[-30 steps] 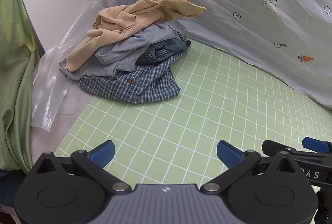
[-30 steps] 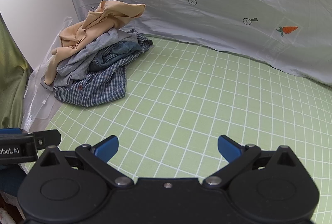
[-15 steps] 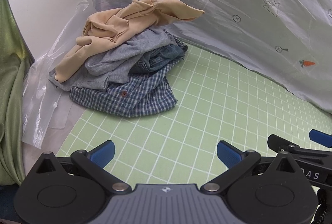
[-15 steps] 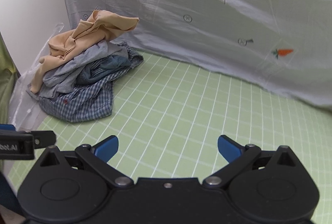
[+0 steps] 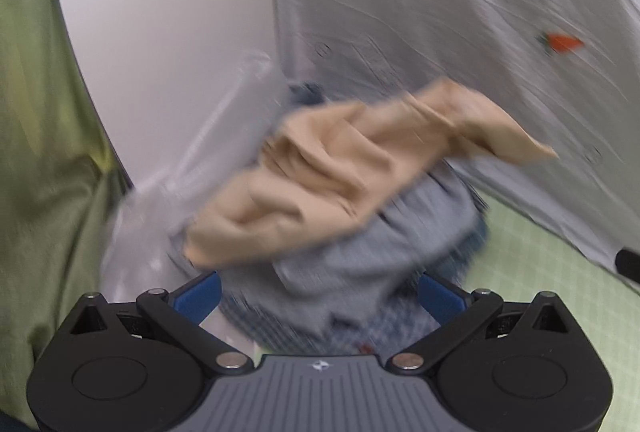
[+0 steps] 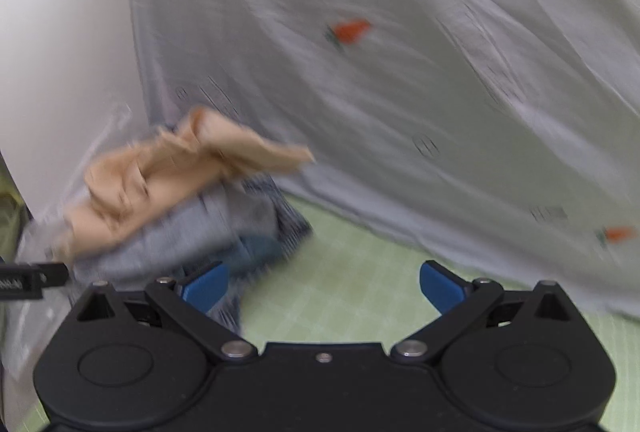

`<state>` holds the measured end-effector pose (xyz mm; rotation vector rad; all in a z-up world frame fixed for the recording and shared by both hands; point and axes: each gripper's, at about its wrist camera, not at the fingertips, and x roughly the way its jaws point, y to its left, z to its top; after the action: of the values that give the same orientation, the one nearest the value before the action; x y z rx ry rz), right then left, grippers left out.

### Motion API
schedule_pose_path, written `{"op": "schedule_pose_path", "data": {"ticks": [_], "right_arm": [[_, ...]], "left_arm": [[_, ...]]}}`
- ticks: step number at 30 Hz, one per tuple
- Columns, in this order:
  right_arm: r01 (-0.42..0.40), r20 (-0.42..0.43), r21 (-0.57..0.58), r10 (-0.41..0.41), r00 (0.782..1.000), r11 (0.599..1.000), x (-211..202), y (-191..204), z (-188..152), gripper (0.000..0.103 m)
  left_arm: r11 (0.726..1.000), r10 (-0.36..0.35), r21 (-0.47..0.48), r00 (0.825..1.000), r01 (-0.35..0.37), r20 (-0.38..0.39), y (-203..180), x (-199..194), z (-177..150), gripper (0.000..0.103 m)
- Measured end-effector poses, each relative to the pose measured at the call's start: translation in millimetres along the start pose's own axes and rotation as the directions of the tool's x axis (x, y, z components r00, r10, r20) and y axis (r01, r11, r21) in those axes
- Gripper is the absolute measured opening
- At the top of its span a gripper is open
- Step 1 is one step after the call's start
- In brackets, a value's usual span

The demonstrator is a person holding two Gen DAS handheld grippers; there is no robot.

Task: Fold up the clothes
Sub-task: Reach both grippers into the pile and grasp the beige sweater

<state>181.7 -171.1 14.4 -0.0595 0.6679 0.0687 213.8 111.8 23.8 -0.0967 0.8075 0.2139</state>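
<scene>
A pile of clothes lies at the back left of the green grid mat [image 5: 568,272]. A tan garment [image 5: 340,171] tops it, over a grey one [image 5: 384,256], with denim and a blue checked shirt [image 5: 272,328] below. My left gripper [image 5: 318,296] is open, its blue pads either side of the pile's near edge, just short of it. My right gripper [image 6: 324,284] is open and empty over the mat [image 6: 360,292], right of the pile; the tan garment [image 6: 168,175] and grey one [image 6: 188,236] show at its left. Both views are motion-blurred.
A grey sheet with carrot prints [image 5: 460,31] hangs behind the mat and also fills the right wrist view [image 6: 400,71]. A clear plastic bag [image 5: 176,199] lies left of the pile against a white wall [image 5: 168,11]. Green fabric [image 5: 40,151] hangs at far left.
Both grippers have moved forward and left toward the pile, which now looms much larger. The left gripper has come right up to the pile's near edge. Both stay open.
</scene>
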Motion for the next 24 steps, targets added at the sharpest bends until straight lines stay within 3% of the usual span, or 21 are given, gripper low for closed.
{"op": "schedule_pose_path", "data": {"ticks": [5,8,12,14,16,19,21,24], "right_arm": [[-0.077,0.08,-0.094,0.084,0.993,0.993,66,49,79,0.103],[-0.112,0.075,-0.131,0.122,0.99,0.985,113,77,113,0.103],[-0.204,-0.028,-0.162,0.202,0.979,0.966,177,116,132,0.102],[-0.252,-0.084,-0.192,0.24,0.967,0.949,197,131,125,0.095],[-0.263,-0.121,-0.21,0.242,0.963,0.942,208,139,113,0.082],[-0.257,-0.132,-0.244,0.231,0.964,0.935,214,144,95,0.076],[-0.241,-0.118,-0.276,0.216,0.969,0.93,213,145,89,0.066],[-0.233,-0.098,-0.297,0.213,0.972,0.926,206,140,85,0.043]], "left_arm": [[0.997,0.048,-0.064,0.998,-0.046,0.026,24,52,51,0.103],[0.995,0.056,-0.086,0.998,-0.055,0.016,31,85,70,0.102],[0.991,0.012,-0.131,0.999,-0.019,-0.05,39,126,74,0.089],[0.987,-0.03,-0.16,0.998,0.02,-0.063,44,136,70,0.084],[0.98,-0.08,-0.189,0.995,0.068,-0.055,47,140,65,0.074],[0.969,-0.146,-0.204,0.989,0.138,-0.022,48,138,59,0.05],[0.964,-0.178,-0.202,0.984,0.174,-0.005,44,135,57,0.026],[0.962,-0.2,-0.187,0.98,0.199,0.017,35,126,56,0.015]]}}
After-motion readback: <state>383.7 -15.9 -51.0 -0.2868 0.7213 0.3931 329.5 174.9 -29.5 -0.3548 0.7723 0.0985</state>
